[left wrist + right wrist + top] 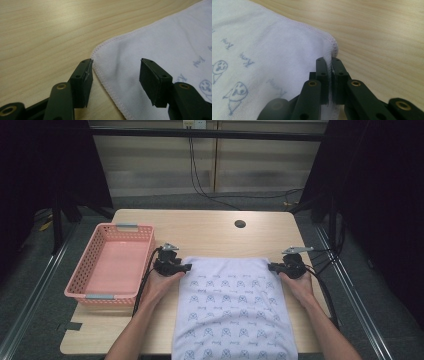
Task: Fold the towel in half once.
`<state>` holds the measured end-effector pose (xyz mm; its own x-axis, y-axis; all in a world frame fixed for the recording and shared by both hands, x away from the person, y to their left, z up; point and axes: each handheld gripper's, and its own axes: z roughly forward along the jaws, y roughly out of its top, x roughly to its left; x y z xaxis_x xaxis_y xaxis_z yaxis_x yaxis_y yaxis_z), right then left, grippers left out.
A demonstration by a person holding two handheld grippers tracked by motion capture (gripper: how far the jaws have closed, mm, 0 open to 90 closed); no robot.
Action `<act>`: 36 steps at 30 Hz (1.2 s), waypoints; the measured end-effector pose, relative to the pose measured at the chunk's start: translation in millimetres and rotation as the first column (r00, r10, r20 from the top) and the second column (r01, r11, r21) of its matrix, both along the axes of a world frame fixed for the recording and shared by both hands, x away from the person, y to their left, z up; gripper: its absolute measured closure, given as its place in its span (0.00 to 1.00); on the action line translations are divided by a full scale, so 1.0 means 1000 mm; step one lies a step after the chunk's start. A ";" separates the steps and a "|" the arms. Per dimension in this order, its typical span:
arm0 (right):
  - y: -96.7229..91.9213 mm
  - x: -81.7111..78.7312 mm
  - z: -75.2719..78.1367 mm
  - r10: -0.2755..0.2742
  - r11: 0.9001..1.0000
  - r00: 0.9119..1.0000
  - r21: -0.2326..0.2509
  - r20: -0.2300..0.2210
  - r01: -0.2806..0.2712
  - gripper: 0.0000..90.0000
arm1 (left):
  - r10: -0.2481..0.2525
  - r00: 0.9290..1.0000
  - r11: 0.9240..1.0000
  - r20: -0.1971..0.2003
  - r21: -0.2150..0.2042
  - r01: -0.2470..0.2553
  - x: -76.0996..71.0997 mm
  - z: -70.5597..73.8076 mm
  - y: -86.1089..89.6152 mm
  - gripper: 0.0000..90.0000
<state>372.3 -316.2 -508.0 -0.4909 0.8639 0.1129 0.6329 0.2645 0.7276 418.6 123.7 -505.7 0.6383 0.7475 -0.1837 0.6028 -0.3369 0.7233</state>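
Leftmost, I see the pink basket (pixel 111 265) on the wooden table (pixel 210 232). Beside it my left gripper (pixel 115 80) stands open, its jaws either side of the far left corner of the white printed towel (pixel 232 305), not pressing it. Across the towel, my right gripper (pixel 330 72) is clamped tight on the far right corner's hem.

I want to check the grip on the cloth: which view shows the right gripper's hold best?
The right gripper view: the right gripper pinches the towel hem. The high view shows it small at the towel's corner. The left gripper view shows another corner.
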 end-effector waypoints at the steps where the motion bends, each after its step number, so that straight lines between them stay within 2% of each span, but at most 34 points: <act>1: 0.000 0.000 0.000 0.002 1.000 1.000 0.000 0.003 -0.002 0.95 | -0.004 1.000 1.000 -0.010 -0.006 0.004 0.001 0.000 -0.002 0.49; 3: 0.000 -0.001 0.002 0.007 1.000 1.000 0.003 0.010 -0.007 0.95 | -0.028 1.000 0.999 -0.011 0.016 0.028 0.000 0.001 -0.009 0.50; 5: 0.000 -0.001 0.004 0.008 1.000 1.000 0.014 0.016 -0.008 0.95 | -0.041 0.999 0.999 -0.005 0.013 0.041 0.001 0.000 -0.014 0.55; 6: -0.001 -0.001 0.005 0.007 1.000 1.000 0.021 0.016 -0.007 0.95 | -0.035 0.999 0.999 -0.007 0.017 0.035 0.002 0.001 -0.014 0.64; 7: -0.002 -0.001 0.006 0.006 0.999 1.000 0.039 0.016 -0.007 0.95 | -0.060 0.998 0.998 -0.027 -0.010 0.060 0.003 0.000 -0.014 0.77; 9: -0.003 -0.002 0.010 0.009 0.998 1.000 0.055 0.023 -0.011 0.95 | -0.049 0.999 0.999 0.012 -0.015 0.049 0.000 0.001 -0.015 0.95; 10: -0.003 -0.002 0.012 0.011 0.998 1.000 0.066 0.028 -0.013 0.95 | -0.068 0.998 0.995 -0.015 -0.074 0.067 0.001 0.003 -0.013 0.96; 11: -0.004 -0.004 0.017 0.013 0.996 0.999 0.086 0.037 -0.016 0.95 | -0.076 0.997 0.993 -0.018 -0.088 0.075 0.001 0.005 -0.012 0.96; 12: -0.005 -0.005 0.020 0.012 0.996 0.999 0.089 0.045 -0.016 0.95 | -0.079 0.997 0.993 0.004 -0.085 0.079 -0.001 0.011 -0.011 0.96; 13: -0.006 -0.005 0.025 0.013 0.995 0.999 0.094 0.053 -0.018 0.95 | -0.086 0.996 0.990 0.008 -0.113 0.086 -0.002 0.019 -0.008 0.96; 15: -0.011 -0.006 0.038 0.005 0.992 0.997 0.122 0.079 -0.015 0.95 | -0.088 0.995 0.989 0.036 -0.118 0.092 -0.004 0.034 -0.003 0.96; 17: -0.014 -0.005 0.053 -0.001 0.990 0.994 0.139 0.106 -0.014 0.95 | -0.093 0.994 0.985 0.065 -0.140 0.102 -0.006 0.052 0.003 0.96; 18: -0.015 -0.004 0.060 0.001 0.990 0.993 0.141 0.119 -0.018 0.95 | -0.092 0.992 0.980 0.086 -0.166 0.106 -0.007 0.065 0.005 0.96; 20: -0.015 -0.003 0.078 -0.001 0.988 0.989 0.153 0.150 -0.022 0.95 | -0.104 0.987 0.980 0.122 -0.160 0.122 -0.008 0.082 0.007 0.96; 22: -0.016 0.003 0.098 -0.006 0.986 0.983 0.164 0.182 -0.025 0.96 | -0.090 0.984 0.978 0.151 -0.173 0.116 -0.004 0.100 0.009 0.96; 23: -0.017 0.007 0.105 -0.012 0.985 0.981 0.173 0.195 -0.022 0.96 | -0.079 0.984 0.978 0.158 -0.178 0.107 0.000 0.107 0.010 0.96; 24: -0.018 0.011 0.112 -0.021 0.983 0.979 0.182 0.204 -0.017 0.96 | -0.068 0.983 0.973 0.170 -0.205 0.103 0.009 0.120 0.013 0.96; 25: -0.018 0.011 0.112 -0.021 0.983 0.979 0.182 0.204 -0.017 0.96 | -0.068 0.983 0.973 0.170 -0.205 0.103 0.009 0.120 0.013 0.96; 26: -0.019 0.021 0.125 -0.036 0.979 0.975 0.202 0.221 -0.010 0.96 | -0.068 0.981 0.973 0.183 -0.205 0.106 0.014 0.126 0.014 0.96; 29: -0.017 0.037 0.143 -0.051 0.980 0.970 0.201 0.238 0.002 0.96 | -0.048 0.976 0.972 0.211 -0.217 0.095 0.026 0.145 0.016 0.97; 31: -0.016 0.046 0.157 -0.056 0.979 0.966 0.202 0.253 0.004 0.96 | -0.030 0.973 0.966 0.228 -0.245 0.087 0.032 0.159 0.018 0.96; 33: -0.015 0.052 0.173 -0.068 0.977 0.959 0.215 0.273 0.008 0.96 | -0.031 0.967 0.970 0.251 -0.227 0.090 0.035 0.174 0.018 0.97; 34: -0.014 0.053 0.181 -0.072 0.975 0.955 0.223 0.289 0.006 0.96 | -0.035 0.964 0.967 0.263 -0.235 0.099 0.033 0.179 0.019 0.97; 36: -0.014 0.050 0.190 -0.071 0.972 0.946 0.234 0.316 -0.005 0.96 | -0.040 0.962 0.957 0.270 -0.266 0.114 0.027 0.181 0.021 0.97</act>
